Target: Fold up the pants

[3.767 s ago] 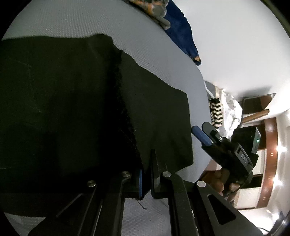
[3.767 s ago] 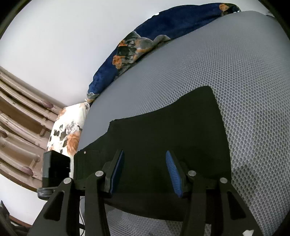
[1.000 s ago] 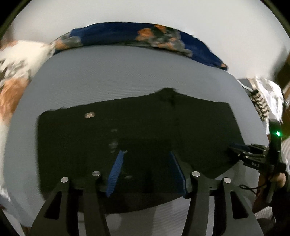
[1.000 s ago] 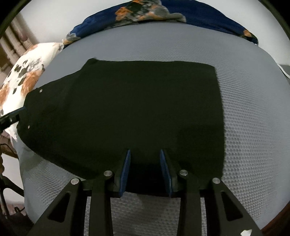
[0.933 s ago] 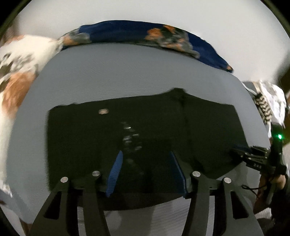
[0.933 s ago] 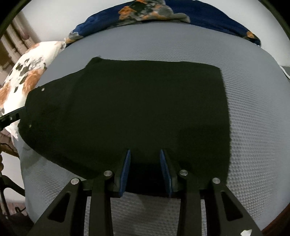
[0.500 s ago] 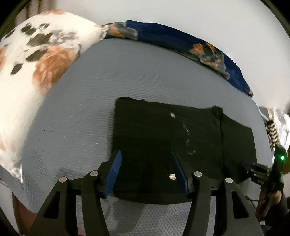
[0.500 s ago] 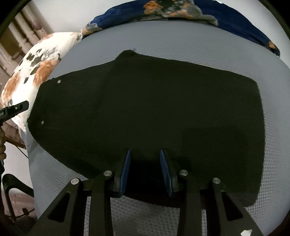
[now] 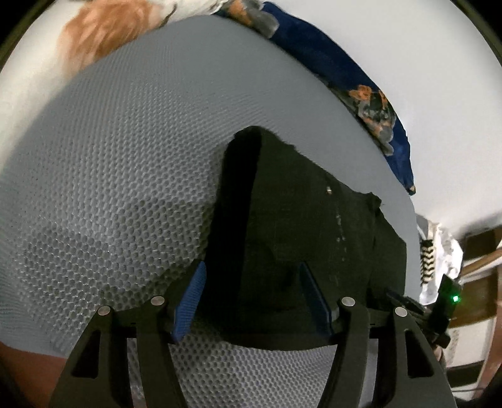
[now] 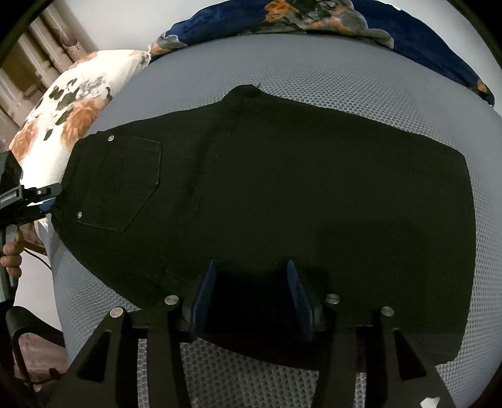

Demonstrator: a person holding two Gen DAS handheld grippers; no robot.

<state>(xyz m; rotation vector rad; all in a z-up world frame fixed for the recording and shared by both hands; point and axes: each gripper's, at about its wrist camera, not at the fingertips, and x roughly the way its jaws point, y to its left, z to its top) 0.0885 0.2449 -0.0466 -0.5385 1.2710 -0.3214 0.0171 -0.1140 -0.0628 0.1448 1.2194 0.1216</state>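
Observation:
Black pants point(image 10: 282, 188) lie folded flat on the grey mesh bed point(image 10: 313, 81), back pocket at the left. In the left wrist view the pants point(image 9: 298, 219) run away to the right. My left gripper point(image 9: 251, 295) is open, its blue pads astride the pants' waist-end corner, low over the cloth. It shows at the left edge of the right wrist view point(image 10: 34, 201). My right gripper point(image 10: 251, 288) is open over the pants' near edge, and shows in the left wrist view point(image 9: 417, 310).
A floral white pillow point(image 10: 69, 106) lies at the left of the bed. A dark blue floral blanket point(image 10: 313, 15) is bunched along the far edge by the white wall. Wooden furniture point(image 9: 477, 266) stands off the right side.
My left gripper has swung left along the pants to the waist end. My right gripper's jaws have widened a little; it stays at the near edge. The pants have not moved.

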